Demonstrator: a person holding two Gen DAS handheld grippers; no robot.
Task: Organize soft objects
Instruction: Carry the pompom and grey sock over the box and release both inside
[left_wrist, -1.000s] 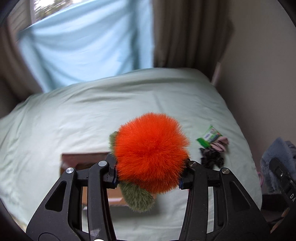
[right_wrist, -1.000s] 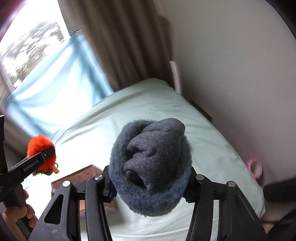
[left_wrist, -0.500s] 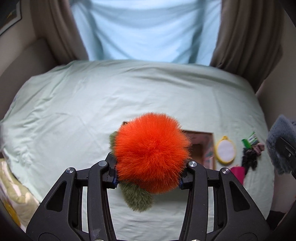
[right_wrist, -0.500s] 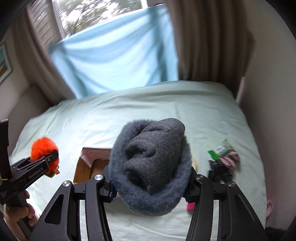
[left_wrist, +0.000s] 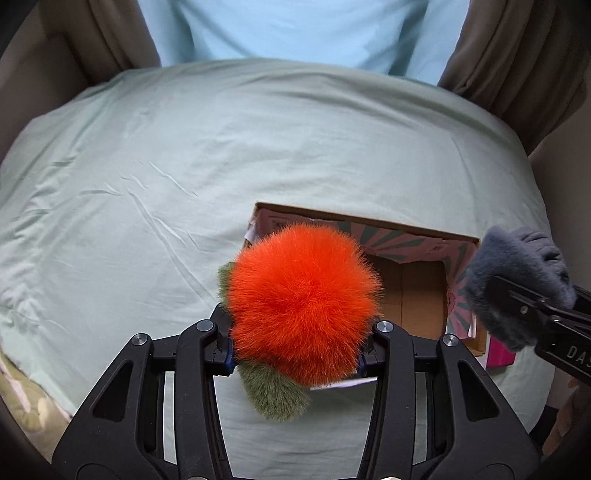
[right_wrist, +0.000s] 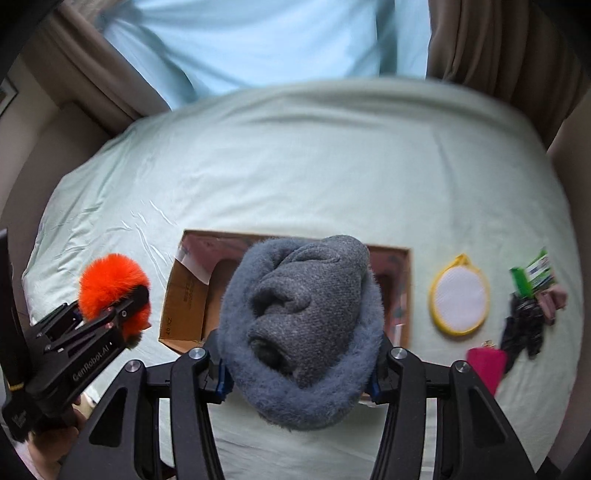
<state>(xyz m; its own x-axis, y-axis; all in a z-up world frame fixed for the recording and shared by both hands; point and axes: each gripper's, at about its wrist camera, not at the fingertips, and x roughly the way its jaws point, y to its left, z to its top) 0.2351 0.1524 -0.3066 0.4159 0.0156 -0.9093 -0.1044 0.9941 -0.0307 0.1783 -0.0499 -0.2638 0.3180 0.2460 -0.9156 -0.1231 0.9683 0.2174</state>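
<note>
Both loaded: left gripper (left_wrist: 297, 345) squeezing the orange pom-pom (left_wrist: 303, 302), right gripper (right_wrist: 300, 363) clamping the gray glove (right_wrist: 301, 328). Box (right_wrist: 188, 295) sits just ahead, below both, right one nearer its middle.

Both views now swung squarely toward the cardboard box (left_wrist: 421, 291); closer

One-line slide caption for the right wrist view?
Right gripper holds grey fuzzy slipper above open cardboard box on the bed.
</note>
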